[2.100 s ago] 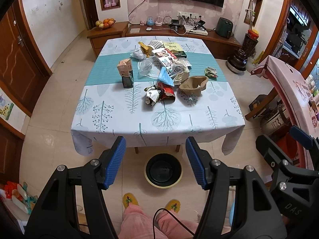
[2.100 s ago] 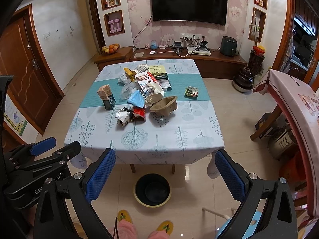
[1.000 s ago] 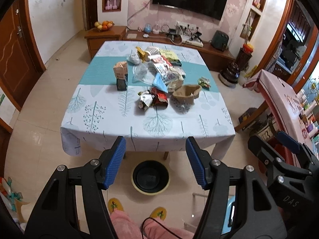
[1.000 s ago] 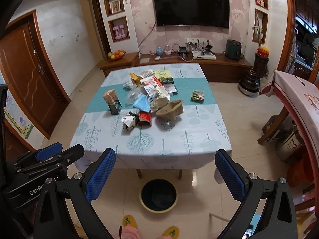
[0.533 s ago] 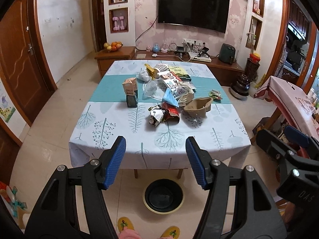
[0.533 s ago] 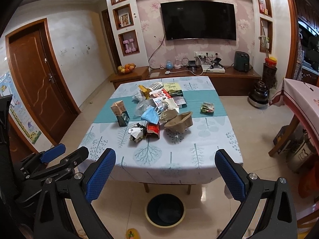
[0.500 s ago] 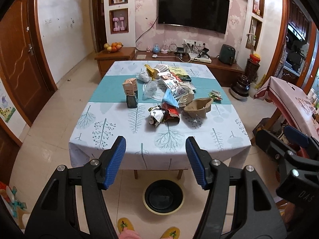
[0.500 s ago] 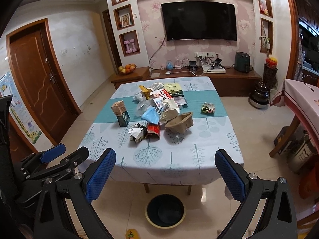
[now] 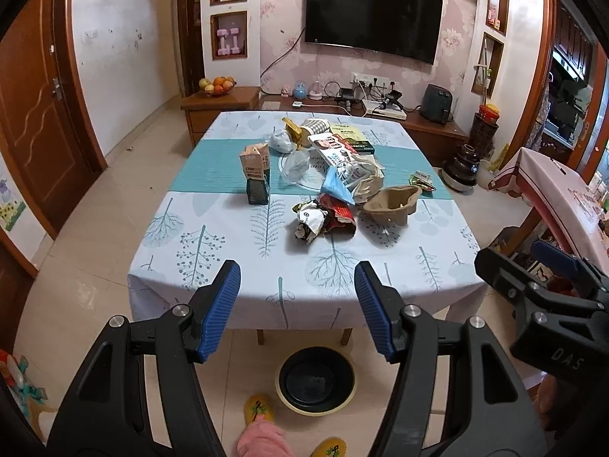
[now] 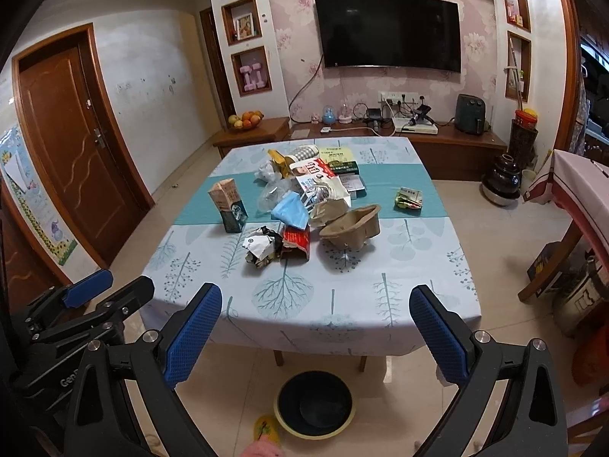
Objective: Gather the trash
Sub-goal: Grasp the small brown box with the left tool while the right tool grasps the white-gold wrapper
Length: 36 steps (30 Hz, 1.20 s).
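A heap of trash lies mid-table: a crumpled wrapper [image 9: 310, 221] [image 10: 260, 249], a red packet [image 9: 340, 211], a brown pulp cup tray [image 9: 394, 203] [image 10: 352, 224], a blue face mask [image 10: 291, 209], a standing carton [image 9: 255, 179] [image 10: 228, 205] and several papers. A black bin with a yellow rim [image 9: 316, 379] [image 10: 314, 403] stands on the floor under the table's near edge. My left gripper [image 9: 297, 285] and right gripper [image 10: 316, 308] hover before that edge, both open with nothing between their fingers.
The table [image 9: 236, 262] has a white tree-print cloth with a teal band. A second table with a pink cloth [image 9: 552, 186] stands at the right. A wooden door [image 10: 76, 144] is at the left. The person's slippered feet [image 9: 259, 409] are by the bin.
Both views have drawn nearer to the table and tilted up towards the far wall. The table and trash look larger. Both grippers keep the same spread.
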{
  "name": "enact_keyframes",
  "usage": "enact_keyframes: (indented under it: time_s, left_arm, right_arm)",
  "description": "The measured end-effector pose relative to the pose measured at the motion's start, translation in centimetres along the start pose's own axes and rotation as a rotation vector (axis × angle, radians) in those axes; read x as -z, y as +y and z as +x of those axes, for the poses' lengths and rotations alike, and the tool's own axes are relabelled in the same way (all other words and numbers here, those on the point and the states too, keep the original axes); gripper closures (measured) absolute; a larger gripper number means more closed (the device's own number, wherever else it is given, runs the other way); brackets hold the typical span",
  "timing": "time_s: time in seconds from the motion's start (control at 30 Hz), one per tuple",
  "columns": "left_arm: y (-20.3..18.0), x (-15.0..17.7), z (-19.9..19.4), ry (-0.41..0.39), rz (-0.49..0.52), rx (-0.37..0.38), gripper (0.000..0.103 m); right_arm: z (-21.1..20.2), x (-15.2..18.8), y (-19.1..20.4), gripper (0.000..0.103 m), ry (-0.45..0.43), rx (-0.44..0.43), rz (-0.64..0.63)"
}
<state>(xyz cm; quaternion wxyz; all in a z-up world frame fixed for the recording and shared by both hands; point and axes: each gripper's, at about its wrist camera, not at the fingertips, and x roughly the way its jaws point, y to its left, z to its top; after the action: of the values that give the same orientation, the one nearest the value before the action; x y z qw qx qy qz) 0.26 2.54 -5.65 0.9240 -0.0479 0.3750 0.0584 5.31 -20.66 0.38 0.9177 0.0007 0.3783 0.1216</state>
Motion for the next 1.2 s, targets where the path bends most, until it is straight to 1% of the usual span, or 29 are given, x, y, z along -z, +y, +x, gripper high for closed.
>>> enact_keyframes:
  time_s: [0.17,0.27,0.37,0.57,0.67,0.8,0.9,0.97,1.07,1.13,1.2]
  left_arm:
    - [2.0,-2.3,3.9,0.046,-0.004,0.032,0.044]
    - [3.4,-4.2,7.3,0.093,-0.006,0.05,0.044]
    - [5.1,-6.5,11.1,0.135,-0.007,0.066,0.044]
    - [8.0,-10.9,18.0,0.17,-0.008,0.08,0.044]
    - [9.3,-12.8,21.4,0.189,-0.023,0.091,0.044]
    - [10.9,-14.7,26.0,0.22,-0.054,0.112,0.044]
    - [12.0,-15.1,29.0,0.26,-0.086,0.137,0.044]
    - [12.6,-14.9,30.7,0.297,-0.117,0.159,0.044]
    - [13.4,-14.6,33.0,0.361,-0.186,0.189,0.044]
    - [13.7,-14.3,34.2,0.383,-0.207,0.197,0.044]
    - [13.4,-14.4,35.0,0.389,-0.202,0.2,0.044]
  right_arm:
    - [3.5,-1.5,1.1,0.003,0.023,0.028,0.013]
    - [5.9,-3.0,2.3,0.005,0.028,0.035,0.009]
    - [8.7,-4.6,3.7,0.009,0.033,0.037,0.015]
    - [14.8,-7.6,5.8,0.011,0.042,0.042,0.078]
    - [18.0,-8.5,6.8,0.015,0.058,0.043,0.103]
    - [22.6,-8.6,7.5,0.019,0.124,0.02,0.162]
    - [25.9,-8.3,7.7,0.022,0.178,0.005,0.212]
    - [28.2,-7.9,7.7,0.024,0.212,0.002,0.237]
    - [30.3,-6.4,7.3,0.03,0.254,-0.004,0.265]
    - [31.6,-5.8,7.2,0.031,0.28,-0.007,0.283]
    - [32.9,-5.4,7.1,0.031,0.302,-0.005,0.301]
